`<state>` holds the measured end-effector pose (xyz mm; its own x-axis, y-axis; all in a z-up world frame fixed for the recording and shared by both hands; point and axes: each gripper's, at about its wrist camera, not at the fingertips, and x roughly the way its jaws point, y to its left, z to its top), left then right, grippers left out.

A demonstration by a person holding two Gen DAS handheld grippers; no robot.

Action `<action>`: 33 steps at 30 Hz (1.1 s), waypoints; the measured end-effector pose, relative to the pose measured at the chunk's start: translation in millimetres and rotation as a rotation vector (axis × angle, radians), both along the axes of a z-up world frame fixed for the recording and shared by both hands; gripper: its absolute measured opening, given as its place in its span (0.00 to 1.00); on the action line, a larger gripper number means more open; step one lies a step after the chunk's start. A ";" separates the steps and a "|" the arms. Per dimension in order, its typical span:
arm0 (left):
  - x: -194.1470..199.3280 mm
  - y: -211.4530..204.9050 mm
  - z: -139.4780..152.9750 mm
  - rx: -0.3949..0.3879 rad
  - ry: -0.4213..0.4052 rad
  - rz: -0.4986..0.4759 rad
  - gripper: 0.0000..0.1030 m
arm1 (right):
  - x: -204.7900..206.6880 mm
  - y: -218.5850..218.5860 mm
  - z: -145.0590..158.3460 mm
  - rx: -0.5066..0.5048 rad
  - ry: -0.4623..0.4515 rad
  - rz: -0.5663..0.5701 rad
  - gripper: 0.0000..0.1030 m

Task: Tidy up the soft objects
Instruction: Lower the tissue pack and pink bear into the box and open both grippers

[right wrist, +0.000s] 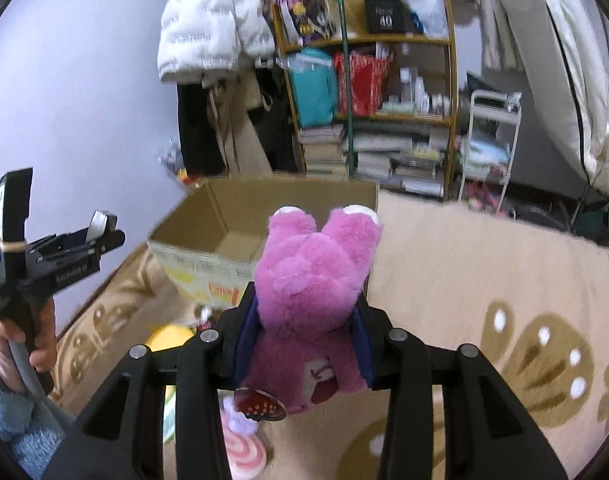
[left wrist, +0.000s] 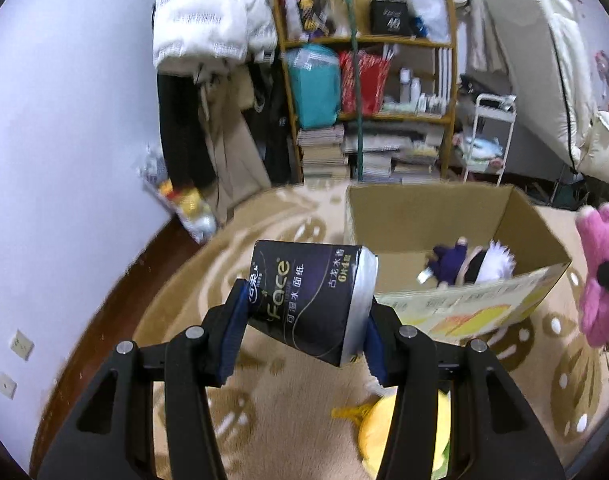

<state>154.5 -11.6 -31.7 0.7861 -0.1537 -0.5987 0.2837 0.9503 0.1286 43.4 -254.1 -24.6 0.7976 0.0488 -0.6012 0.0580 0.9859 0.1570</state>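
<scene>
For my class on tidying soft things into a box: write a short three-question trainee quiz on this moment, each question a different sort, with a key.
1. True or false: the left gripper is shut on the tissue pack.
2. Multiple choice: what does the right gripper hold? A) a yellow plush B) the pink plush bear C) nothing
3. Fill in: the doll with white hair lies inside the cardboard ____.

Key: 1 true. 2 B. 3 box.
</scene>
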 end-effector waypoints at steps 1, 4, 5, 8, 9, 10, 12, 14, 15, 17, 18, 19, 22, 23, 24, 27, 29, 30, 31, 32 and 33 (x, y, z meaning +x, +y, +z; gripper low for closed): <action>0.6 -3.4 4.1 0.000 -0.014 -0.003 0.48 | 3.6 0.0 3.9 -0.005 -0.011 0.001 0.43; 3.4 -15.8 15.8 -0.022 -0.055 -0.012 0.48 | 20.0 1.7 10.6 -0.027 -0.032 0.012 0.43; 5.2 -19.7 18.2 -0.026 -0.068 -0.015 0.48 | 24.7 2.1 11.2 -0.032 -0.037 0.016 0.43; 11.8 -34.4 22.4 -0.022 -0.090 -0.027 0.48 | 39.3 1.8 13.0 -0.051 -0.049 0.034 0.43; 15.0 -39.4 23.0 -0.022 -0.094 -0.031 0.48 | 44.5 1.6 13.1 -0.057 -0.055 0.040 0.43; 19.4 -45.5 23.3 -0.023 -0.095 -0.036 0.48 | 48.4 0.8 13.0 -0.063 -0.059 0.044 0.43; 26.6 -55.3 22.2 -0.018 -0.095 -0.034 0.48 | 57.9 -1.0 11.3 -0.071 -0.065 0.052 0.43; 31.3 -62.5 19.7 -0.019 -0.095 -0.038 0.49 | 64.2 -4.3 7.4 -0.072 -0.066 0.059 0.43; 34.1 -66.6 18.1 -0.020 -0.092 -0.040 0.49 | 66.9 -5.8 5.0 -0.073 -0.067 0.058 0.43; 41.0 -75.2 11.2 -0.005 -0.075 -0.056 0.49 | 70.6 -7.6 0.6 -0.077 -0.068 0.062 0.43; 42.8 -77.0 6.6 0.002 -0.069 -0.060 0.49 | 71.9 -8.5 -0.5 -0.077 -0.065 0.064 0.44; 44.5 -79.4 2.3 0.007 -0.062 -0.065 0.49 | 74.7 -9.7 -3.2 -0.073 -0.065 0.067 0.44; 45.9 -85.6 -8.6 0.019 -0.046 -0.083 0.49 | 80.6 -14.8 -8.3 -0.047 -0.072 0.074 0.45; 47.1 -88.4 -11.6 0.025 -0.038 -0.089 0.50 | 82.3 -16.6 -9.3 -0.038 -0.076 0.078 0.45; 47.4 -90.2 -14.1 0.028 -0.034 -0.091 0.51 | 83.5 -17.8 -9.6 -0.033 -0.078 0.079 0.45; 46.7 -96.3 -18.4 0.040 -0.029 -0.110 0.53 | 84.7 -18.4 -10.9 -0.021 -0.082 0.086 0.46; 44.3 -98.3 -19.9 0.051 -0.040 -0.110 0.57 | 84.6 -18.8 -11.9 -0.016 -0.091 0.087 0.47; 43.6 -98.5 -20.4 0.055 -0.043 -0.110 0.61 | 84.6 -19.1 -12.5 -0.013 -0.091 0.084 0.47; 43.2 -98.4 -20.8 0.059 -0.042 -0.109 0.63 | 84.4 -19.4 -12.9 -0.007 -0.092 0.085 0.48; 42.6 -97.0 -20.6 0.059 -0.041 -0.107 0.66 | 83.7 -19.3 -13.3 -0.004 -0.095 0.086 0.48; 42.2 -95.0 -19.7 0.051 -0.038 -0.102 0.68 | 83.7 -19.0 -13.4 -0.005 -0.093 0.087 0.48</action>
